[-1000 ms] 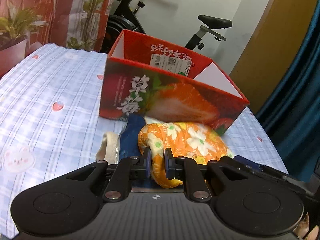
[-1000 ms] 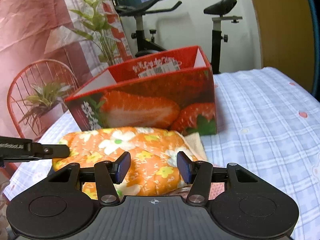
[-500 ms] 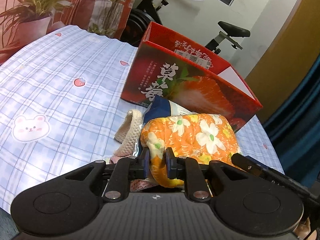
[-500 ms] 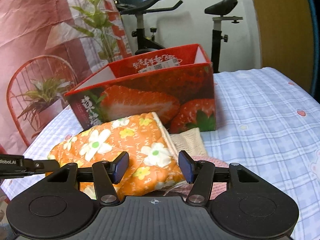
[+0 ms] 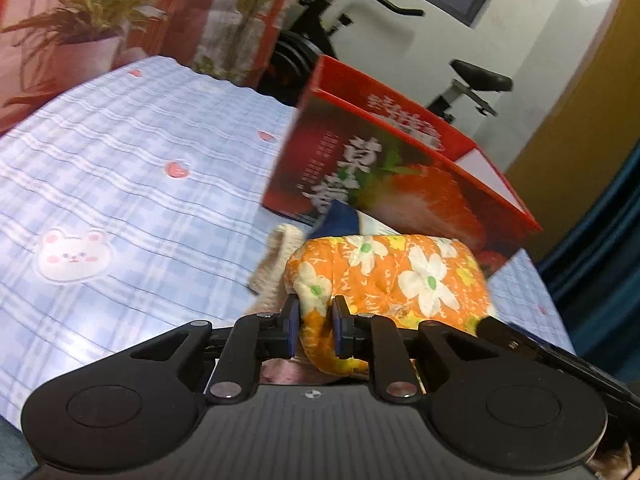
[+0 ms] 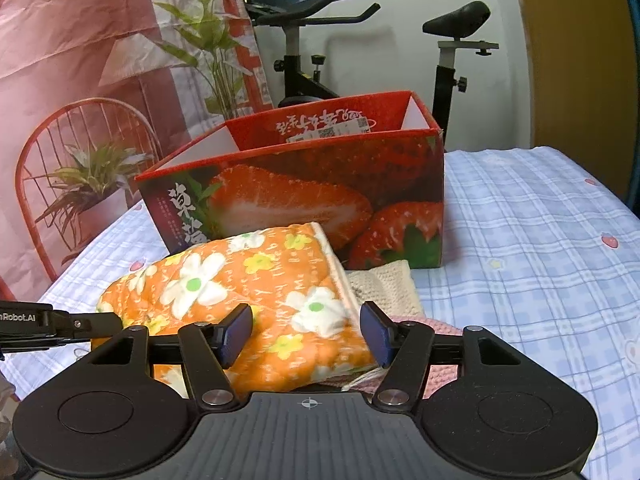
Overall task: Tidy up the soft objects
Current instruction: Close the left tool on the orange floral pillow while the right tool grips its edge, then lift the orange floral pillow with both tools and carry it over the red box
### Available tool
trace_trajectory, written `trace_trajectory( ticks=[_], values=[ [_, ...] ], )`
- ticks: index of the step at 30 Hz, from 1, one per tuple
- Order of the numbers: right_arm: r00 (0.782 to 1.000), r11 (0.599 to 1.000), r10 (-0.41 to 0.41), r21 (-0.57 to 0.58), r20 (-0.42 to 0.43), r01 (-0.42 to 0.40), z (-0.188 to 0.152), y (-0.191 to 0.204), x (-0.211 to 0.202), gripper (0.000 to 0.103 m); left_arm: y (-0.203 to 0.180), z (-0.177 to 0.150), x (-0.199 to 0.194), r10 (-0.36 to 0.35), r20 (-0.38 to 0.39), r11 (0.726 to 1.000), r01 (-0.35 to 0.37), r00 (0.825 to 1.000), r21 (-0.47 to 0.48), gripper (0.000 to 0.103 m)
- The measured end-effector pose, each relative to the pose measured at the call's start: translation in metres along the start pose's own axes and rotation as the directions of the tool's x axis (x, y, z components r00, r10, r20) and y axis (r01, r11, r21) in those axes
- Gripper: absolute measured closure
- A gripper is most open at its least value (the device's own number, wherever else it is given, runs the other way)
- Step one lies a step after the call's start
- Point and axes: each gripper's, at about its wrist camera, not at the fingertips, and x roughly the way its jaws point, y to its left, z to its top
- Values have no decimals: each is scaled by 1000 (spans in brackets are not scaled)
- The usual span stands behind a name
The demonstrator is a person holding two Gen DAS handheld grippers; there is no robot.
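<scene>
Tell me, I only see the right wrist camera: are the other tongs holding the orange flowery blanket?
Observer: Yes. The left tongs are pinched shut on a corner of the orange flowery blanket.
Operator: Is anything hiding behind the blanket?
Observer: Something soft and dark blue pokes up between the blanket and the strawberry box.

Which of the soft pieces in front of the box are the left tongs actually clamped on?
The orange flowered quilted piece: the left tongs pinch its corner. The cream knit and dark blue piece lie untouched beside it.
</scene>
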Motion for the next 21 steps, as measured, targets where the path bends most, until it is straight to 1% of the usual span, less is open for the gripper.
trace_trajectory(
  ticks=[3,7,12,15,17,18,20,21],
  values=[
    [1000,1000,16,12,-11,-16,-2,-3,3,44,4,0,3,16,-16,999,-17,1000,-28,85],
    [999,1000,21,7,-28,-21,-7,-1,8,45,0,-1,5,34,-20,999,-34,999,-6,85],
    [1000,998,8,-59,-8,-9,-7,9,4,50,-3,-4,6,55,-20,998,-55,998,15,85],
    [1000,997,16,-72,-5,-16,-7,11,2,54,-4,-5,7,76,-23,997,-75,997,32,84],
    [1000,996,22,-83,3,-21,-7,14,0,61,-3,-6,8,84,-25,996,-83,996,33,84],
    [1000,995,23,-94,12,-21,-7,16,-2,62,-3,-6,8,87,-26,996,-86,996,31,84],
    [999,995,26,-101,25,-23,-6,17,-5,71,-1,-6,8,90,-25,996,-89,996,25,84],
    [999,995,34,-98,29,-31,-5,17,-6,72,-1,-6,7,91,-24,996,-90,996,23,84]
  ],
)
